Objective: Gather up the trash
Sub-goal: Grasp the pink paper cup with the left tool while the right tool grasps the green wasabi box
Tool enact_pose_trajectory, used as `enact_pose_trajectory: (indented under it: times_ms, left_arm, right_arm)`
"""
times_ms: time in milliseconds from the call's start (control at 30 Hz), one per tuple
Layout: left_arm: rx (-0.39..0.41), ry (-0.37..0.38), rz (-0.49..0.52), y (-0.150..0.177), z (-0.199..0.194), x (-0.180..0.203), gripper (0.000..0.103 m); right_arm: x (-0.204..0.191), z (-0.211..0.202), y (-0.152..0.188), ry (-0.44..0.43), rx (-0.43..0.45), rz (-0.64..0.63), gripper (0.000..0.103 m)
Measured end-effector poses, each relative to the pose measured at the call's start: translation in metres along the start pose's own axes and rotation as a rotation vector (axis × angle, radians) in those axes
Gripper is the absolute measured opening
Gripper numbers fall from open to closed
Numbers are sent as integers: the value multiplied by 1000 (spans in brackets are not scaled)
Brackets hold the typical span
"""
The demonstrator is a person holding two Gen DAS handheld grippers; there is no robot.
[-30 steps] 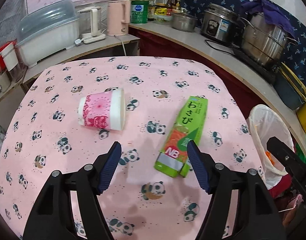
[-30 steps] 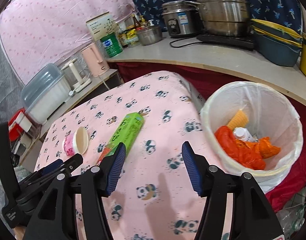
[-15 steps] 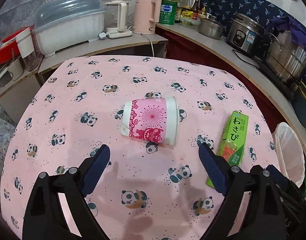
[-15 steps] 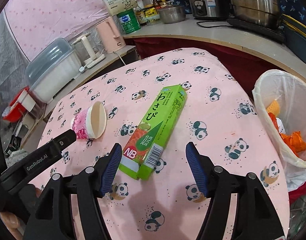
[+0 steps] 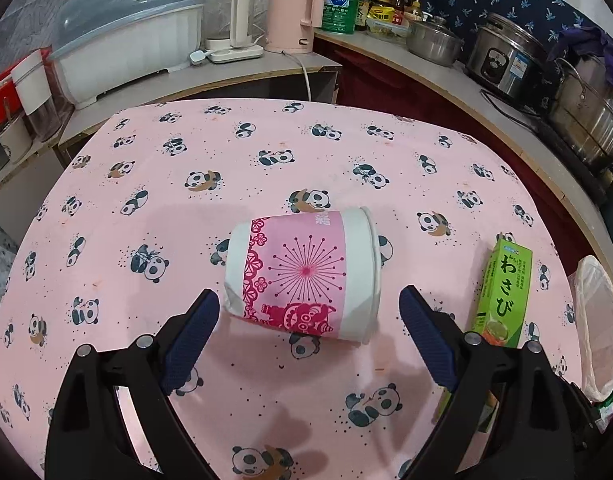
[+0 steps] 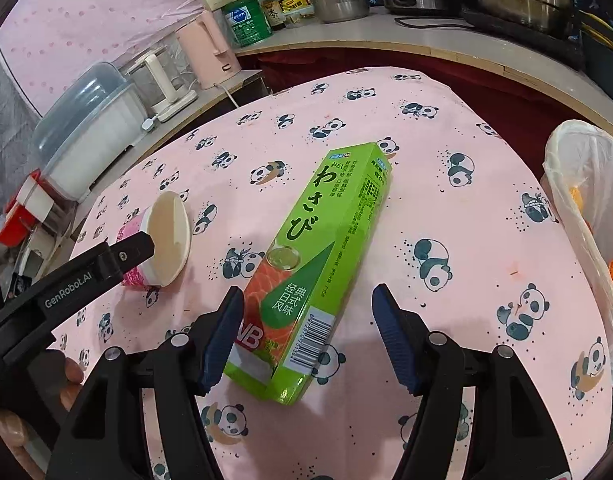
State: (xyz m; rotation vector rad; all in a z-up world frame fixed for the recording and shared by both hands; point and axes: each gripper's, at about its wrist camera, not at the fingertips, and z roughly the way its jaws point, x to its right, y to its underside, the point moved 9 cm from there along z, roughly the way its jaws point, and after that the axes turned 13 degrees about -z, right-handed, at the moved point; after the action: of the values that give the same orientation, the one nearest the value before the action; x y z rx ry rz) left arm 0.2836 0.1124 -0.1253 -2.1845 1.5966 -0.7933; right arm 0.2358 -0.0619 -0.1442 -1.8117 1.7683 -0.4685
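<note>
A pink and white paper cup [image 5: 302, 276] lies on its side on the pink panda tablecloth [image 5: 266, 160]. My left gripper [image 5: 308, 338] is open, its jaws wide on either side of the cup's near part, not touching it. A green wasabi box [image 6: 318, 264] lies flat on the cloth. My right gripper [image 6: 306, 336] is open with the box's near end between its fingers. The box also shows in the left wrist view [image 5: 504, 292], and the cup in the right wrist view [image 6: 162, 240]. A white-lined trash bin [image 6: 586, 208] with orange waste stands off the table's right edge.
A counter behind holds a white dish box [image 5: 126, 52], a pink kettle [image 5: 292, 12], a green can [image 5: 340, 6], steel pots [image 5: 506, 56] and a rice cooker. The bin rim [image 5: 598, 320] is at the right of the left wrist view. My left gripper's finger [image 6: 86, 276] reaches into the right wrist view.
My left gripper has swung from the box to the cup and closed in until the cup lies between its open fingers. My right gripper has turned from the bin to the green box.
</note>
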Motion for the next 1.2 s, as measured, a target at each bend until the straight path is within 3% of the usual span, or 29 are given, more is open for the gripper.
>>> enact_pose_trajectory:
  times_ms: [333,433,667,700,733,1200]
  left_arm:
    - [-43,-19,-21,-8,36,0,87]
    - [-40,-27,-1,-7,39,2,77]
    - [-39,6,13,-2,32,11,75]
    - [-43,12,14,0,31,13,75]
    - [-44,15,15,1,29,15,75]
    - [-49,67,67,36,-7,53,75]
  right_arm:
    - [-2,18,-13,5,11,-11,67]
    - [-3,22,-16,10,20,-23,66]
    - [-2,18,-17,-4,43,-9,55]
    - [-2,15,-18,-3,53,-11,39]
    - [-3,11,-21,-9,68,-12,33]
    - [14,-36,-15,-4,111,-6,26]
